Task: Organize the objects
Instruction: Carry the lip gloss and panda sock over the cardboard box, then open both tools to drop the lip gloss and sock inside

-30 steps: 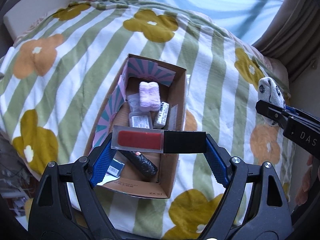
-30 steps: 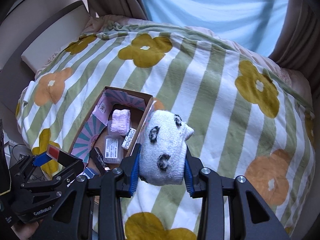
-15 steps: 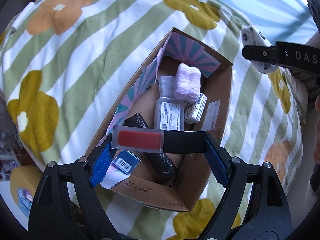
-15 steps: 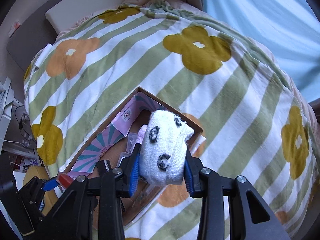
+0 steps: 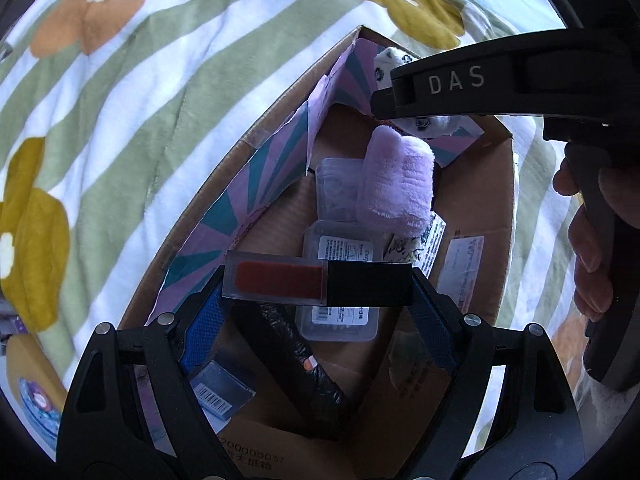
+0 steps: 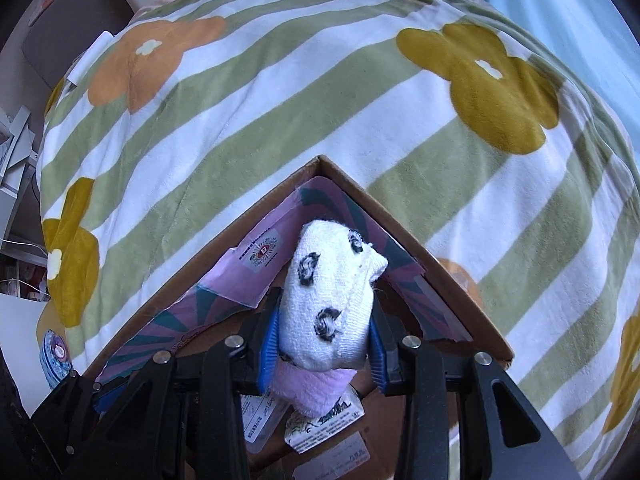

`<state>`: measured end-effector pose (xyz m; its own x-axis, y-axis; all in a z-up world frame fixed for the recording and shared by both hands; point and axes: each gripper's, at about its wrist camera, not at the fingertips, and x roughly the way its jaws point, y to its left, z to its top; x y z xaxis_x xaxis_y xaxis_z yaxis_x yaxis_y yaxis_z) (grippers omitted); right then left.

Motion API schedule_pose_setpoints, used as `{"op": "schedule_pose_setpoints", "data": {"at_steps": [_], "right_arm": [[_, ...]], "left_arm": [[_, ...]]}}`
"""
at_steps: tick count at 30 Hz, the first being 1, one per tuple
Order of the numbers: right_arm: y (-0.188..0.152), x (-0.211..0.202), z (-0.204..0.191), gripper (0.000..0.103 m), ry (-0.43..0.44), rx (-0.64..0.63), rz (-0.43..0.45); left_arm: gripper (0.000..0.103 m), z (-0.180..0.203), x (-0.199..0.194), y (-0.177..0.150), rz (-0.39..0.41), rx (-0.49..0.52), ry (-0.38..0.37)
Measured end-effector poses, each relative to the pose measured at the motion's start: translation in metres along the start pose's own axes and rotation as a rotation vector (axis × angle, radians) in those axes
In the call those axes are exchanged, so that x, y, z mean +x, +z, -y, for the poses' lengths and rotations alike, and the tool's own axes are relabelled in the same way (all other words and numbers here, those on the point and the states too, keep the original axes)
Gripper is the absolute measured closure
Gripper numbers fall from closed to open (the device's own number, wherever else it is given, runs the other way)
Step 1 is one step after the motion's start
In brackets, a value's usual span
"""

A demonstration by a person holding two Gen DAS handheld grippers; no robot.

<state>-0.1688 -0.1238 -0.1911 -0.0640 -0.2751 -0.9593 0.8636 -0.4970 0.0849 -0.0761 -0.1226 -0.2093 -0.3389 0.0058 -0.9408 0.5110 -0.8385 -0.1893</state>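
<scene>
My left gripper [image 5: 318, 286] is shut on a lip gloss tube [image 5: 318, 285] with a red body and black cap, held crosswise above the near half of an open cardboard box [image 5: 502, 216]. My right gripper [image 6: 323, 330] is shut on a white rolled sock with black spots [image 6: 330, 300] and holds it over the box's far corner [image 6: 320, 160], just above a pink rolled cloth [image 6: 310, 390]. The sock also shows in the left wrist view [image 5: 390, 65], partly hidden behind the right gripper's black body [image 5: 480, 80].
The box lies on a bed with a green-striped flower blanket [image 6: 280, 92]. Inside are the pink cloth [image 5: 396, 178], clear plastic cases [image 5: 340, 280], a black wrapped item [image 5: 296, 356], a small printed packet [image 5: 416, 250] and a blue barcode box [image 5: 222, 394]. Clutter lies beside the bed at left [image 6: 16, 152].
Both grippers have moved closer over the box. The right gripper has carried the sock from beside the box to over its far corner, above the pink cloth. Both grips are unchanged.
</scene>
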Motion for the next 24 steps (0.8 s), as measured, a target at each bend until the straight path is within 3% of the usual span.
{"op": "schedule_pose_setpoints", "data": {"at_steps": [8,9,11,12,13,19,24], "right_arm": [[0.005,0.006,-0.003,0.067,0.032,-0.026,0.0],[0.006,0.007,-0.004,0.06,0.041,-0.023,-0.003],[0.006,0.006,-0.003,0.037,0.057,-0.018,-0.002],[0.005,0.005,-0.003,0.018,0.056,-0.017,-0.001],[0.004,0.005,-0.003,0.014,0.052,-0.017,0.005],[0.0,0.008,0.003,0.014,0.097,0.029,-0.033],[-0.006,0.003,0.002,0.014,0.08,0.041,-0.026]], "left_arm": [[0.02,0.008,0.004,0.001,0.008,0.046,0.045],[0.019,0.011,0.004,0.0,0.004,0.057,0.059],[0.002,0.013,0.001,-0.002,0.014,0.061,0.046],[0.0,0.013,-0.002,-0.003,0.024,0.056,0.033],[0.0,0.013,-0.004,-0.004,0.025,0.049,0.021],[0.0,0.007,-0.004,-0.008,-0.003,0.008,-0.006],[0.0,0.005,-0.007,-0.009,-0.005,0.005,-0.008]]}}
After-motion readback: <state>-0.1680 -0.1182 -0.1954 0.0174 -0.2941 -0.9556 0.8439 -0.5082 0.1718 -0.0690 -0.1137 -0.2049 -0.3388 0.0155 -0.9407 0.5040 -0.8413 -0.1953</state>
